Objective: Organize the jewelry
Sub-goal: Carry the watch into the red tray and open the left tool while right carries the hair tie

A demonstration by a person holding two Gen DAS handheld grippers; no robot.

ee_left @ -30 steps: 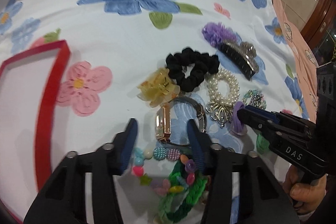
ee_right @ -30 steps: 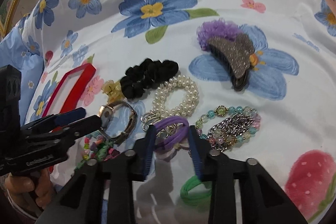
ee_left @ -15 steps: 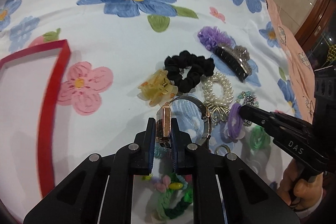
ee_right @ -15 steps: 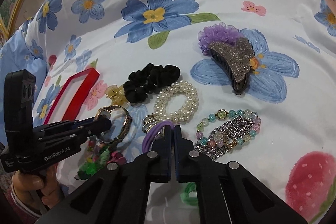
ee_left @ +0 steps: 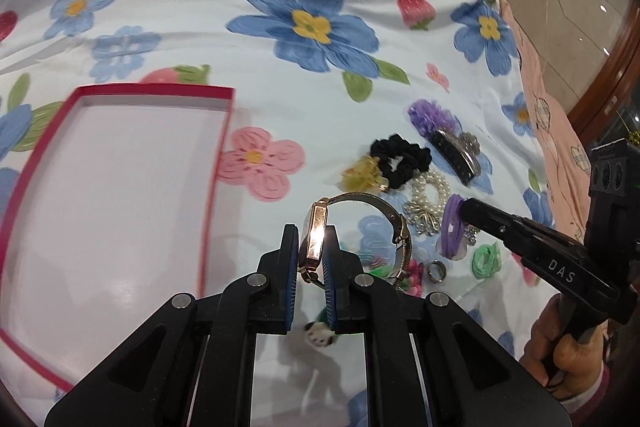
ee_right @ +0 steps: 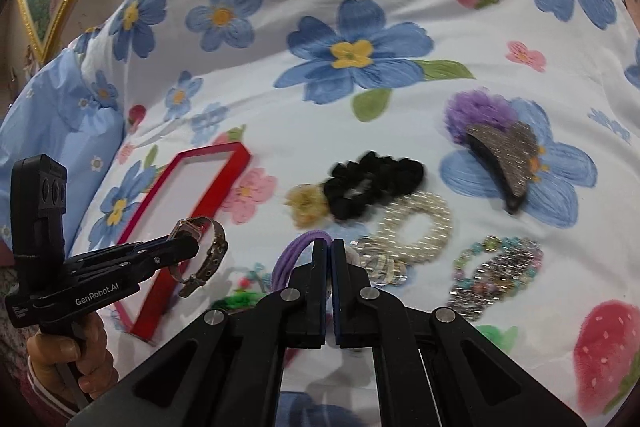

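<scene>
My left gripper (ee_left: 313, 233) is shut on a gold watch (ee_left: 316, 239) with a mesh strap and holds it above the cloth, right of the red-rimmed box (ee_left: 218, 155). The watch also shows in the right wrist view (ee_right: 204, 251). My right gripper (ee_right: 329, 247) is shut on a purple hair tie (ee_right: 298, 251), lifted off the cloth; it also shows in the left wrist view (ee_left: 452, 227). The red box (ee_right: 236, 167) lies left of the pile and is empty.
On the floral cloth lie a black scrunchie (ee_right: 372, 183), yellow claw clip (ee_right: 308, 205), pearl bracelet (ee_right: 416, 227), glitter claw clip (ee_right: 504, 163), purple scrunchie (ee_right: 476, 111), beaded and chain bracelets (ee_right: 496, 271), green hair tie (ee_left: 486, 259), a ring (ee_left: 437, 271).
Both grippers closed, the left on the watch and the right on the purple hair tie. Both then lifted their items off the cloth; the left swung toward the red box.
</scene>
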